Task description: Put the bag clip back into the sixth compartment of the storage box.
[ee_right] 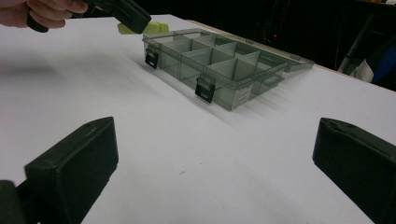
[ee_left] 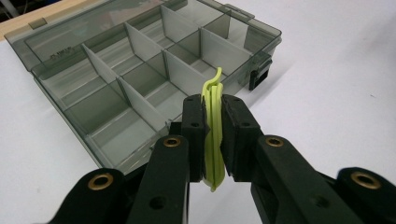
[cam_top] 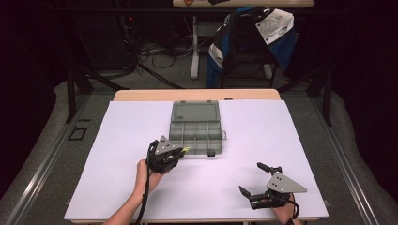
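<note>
A smoky grey plastic organizer box [cam_top: 195, 132] lies open in the middle of the white table, its lid [cam_top: 195, 111] folded flat away from me and its compartments [ee_left: 140, 88] bare. My left gripper [cam_top: 183, 151] hovers at the box's near left corner, shut on a thin yellow-green strip [ee_left: 214, 130] that stands on edge between the pads and pokes out toward the box. The same strip [ee_right: 156, 28] and left gripper [ee_right: 126, 11] appear at the top of the right gripper view. My right gripper [cam_top: 251, 179] rests low near the front right of the table, open, with nothing between its jaws.
The white sheet [cam_top: 122, 140] covers the tabletop, with a wooden edge [cam_top: 197, 95] at the back. Two black latches [ee_right: 204, 88] hang on the box's near wall. Beyond the table stand a chair with a blue jacket [cam_top: 253, 42] and floor cables [cam_top: 155, 54].
</note>
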Action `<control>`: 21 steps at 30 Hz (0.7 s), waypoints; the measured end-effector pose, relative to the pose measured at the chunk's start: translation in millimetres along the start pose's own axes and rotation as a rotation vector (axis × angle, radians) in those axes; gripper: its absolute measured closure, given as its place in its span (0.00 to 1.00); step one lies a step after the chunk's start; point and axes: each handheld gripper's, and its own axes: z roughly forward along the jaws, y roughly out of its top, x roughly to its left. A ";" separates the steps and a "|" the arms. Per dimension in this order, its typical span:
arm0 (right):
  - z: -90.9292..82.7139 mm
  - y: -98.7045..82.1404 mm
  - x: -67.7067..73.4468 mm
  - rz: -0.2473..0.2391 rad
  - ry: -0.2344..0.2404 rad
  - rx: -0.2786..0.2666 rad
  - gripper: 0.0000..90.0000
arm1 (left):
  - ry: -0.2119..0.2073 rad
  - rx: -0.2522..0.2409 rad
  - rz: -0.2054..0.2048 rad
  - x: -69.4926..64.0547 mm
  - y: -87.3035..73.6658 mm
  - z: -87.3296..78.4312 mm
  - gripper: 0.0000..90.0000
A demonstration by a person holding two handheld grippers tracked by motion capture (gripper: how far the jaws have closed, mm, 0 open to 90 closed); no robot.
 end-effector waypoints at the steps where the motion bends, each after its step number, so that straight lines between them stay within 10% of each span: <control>1: 0.0 0.1 0.1 -0.001 0.001 0.001 0.00 | 0.003 -0.005 -0.004 0.5 2.1 -0.9 0.89; 21: -0.3 0.1 0.1 -0.004 -0.004 0.004 0.00 | 0.026 -0.030 0.001 8.3 19.1 -5.6 0.89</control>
